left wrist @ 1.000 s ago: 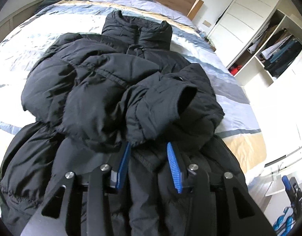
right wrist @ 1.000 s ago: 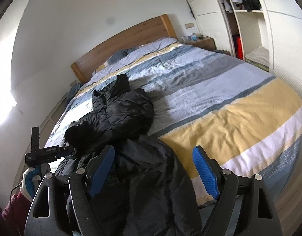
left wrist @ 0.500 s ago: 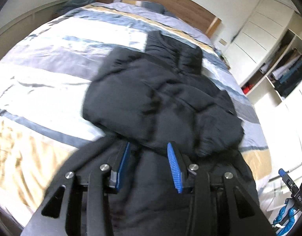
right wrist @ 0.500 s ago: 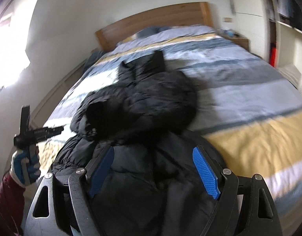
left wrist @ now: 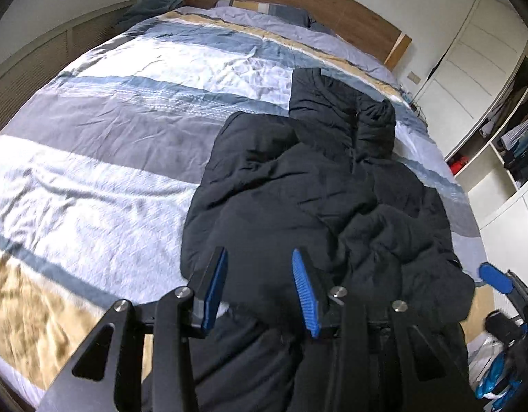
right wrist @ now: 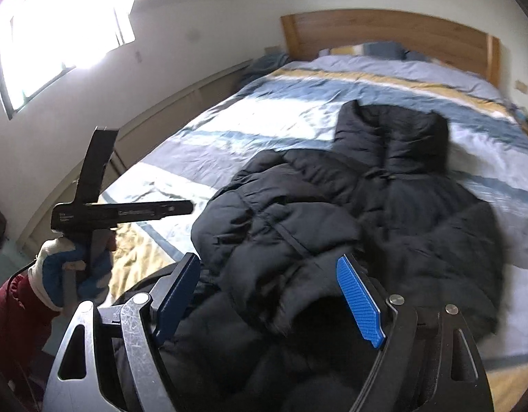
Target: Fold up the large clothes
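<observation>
A large black puffer jacket (left wrist: 298,189) lies lengthwise on the striped bed (left wrist: 109,137), collar toward the headboard and sleeves folded over its front. My left gripper (left wrist: 260,257) hovers over the jacket's lower left part. Its blue pads are partly apart with nothing pinched between them. My right gripper (right wrist: 269,261) stands wide open above the jacket (right wrist: 367,213), over a sleeve cuff near the hem. From the right wrist, the left gripper (right wrist: 181,207) shows side-on in a gloved hand (right wrist: 68,274). One blue pad of the right gripper (left wrist: 495,278) peeks in at the left wrist view's right edge.
A wooden headboard (right wrist: 384,31) and pillows (left wrist: 264,10) close off the far end of the bed. White wardrobes with open shelves (left wrist: 504,130) stand to the right. A low panelled wall (left wrist: 40,58) runs along the left, under a bright window (right wrist: 57,20). The duvet left of the jacket is bare.
Both grippers have swung left along the foot of the bed. The right one has also rolled, and now hangs over the jacket instead of the bare duvet. Neither jaw has changed its opening.
</observation>
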A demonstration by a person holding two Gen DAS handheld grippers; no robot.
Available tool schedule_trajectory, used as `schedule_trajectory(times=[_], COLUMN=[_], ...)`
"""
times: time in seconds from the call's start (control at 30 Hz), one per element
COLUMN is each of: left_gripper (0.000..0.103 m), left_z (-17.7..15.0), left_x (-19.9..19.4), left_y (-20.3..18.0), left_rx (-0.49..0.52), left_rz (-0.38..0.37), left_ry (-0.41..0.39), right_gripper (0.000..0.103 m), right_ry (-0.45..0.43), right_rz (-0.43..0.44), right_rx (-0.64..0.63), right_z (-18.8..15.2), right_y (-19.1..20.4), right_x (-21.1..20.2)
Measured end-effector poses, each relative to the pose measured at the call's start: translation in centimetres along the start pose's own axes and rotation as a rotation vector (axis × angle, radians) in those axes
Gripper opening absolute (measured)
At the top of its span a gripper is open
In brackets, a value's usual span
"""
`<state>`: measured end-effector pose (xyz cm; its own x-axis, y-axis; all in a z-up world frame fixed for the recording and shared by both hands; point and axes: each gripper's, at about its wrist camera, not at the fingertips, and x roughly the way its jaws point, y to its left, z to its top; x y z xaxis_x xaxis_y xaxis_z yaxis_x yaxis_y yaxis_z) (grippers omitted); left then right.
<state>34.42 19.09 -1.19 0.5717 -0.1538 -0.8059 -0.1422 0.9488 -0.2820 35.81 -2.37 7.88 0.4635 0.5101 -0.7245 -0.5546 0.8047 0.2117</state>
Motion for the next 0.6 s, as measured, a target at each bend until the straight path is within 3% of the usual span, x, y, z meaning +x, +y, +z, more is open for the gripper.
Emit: schedule_trajectory(times=[0.23,0.37,0.6], left_gripper=[0.037,0.041,0.043], left_z=[-0.7,-2.0,-2.4], left_x=[5.7,8.3,8.1], left_y=[-0.8,-0.7,-1.6], left_rx=[0.0,0.001,0.036], left_rz=[0.001,0.019,0.063], left_ry=[0.075,0.109,0.119], right_gripper=[0.081,0.073,0.073], right_ry=[0.101,0.134,0.146], right_rz=[-0.035,-0.057,-0.044], right_rx=[0.005,0.049,0.074], right_z=[-1.8,-4.0,-5.8], right_y=[-2.1,-4.9,-6.4], right_x=[5.4,6.4,6.4])
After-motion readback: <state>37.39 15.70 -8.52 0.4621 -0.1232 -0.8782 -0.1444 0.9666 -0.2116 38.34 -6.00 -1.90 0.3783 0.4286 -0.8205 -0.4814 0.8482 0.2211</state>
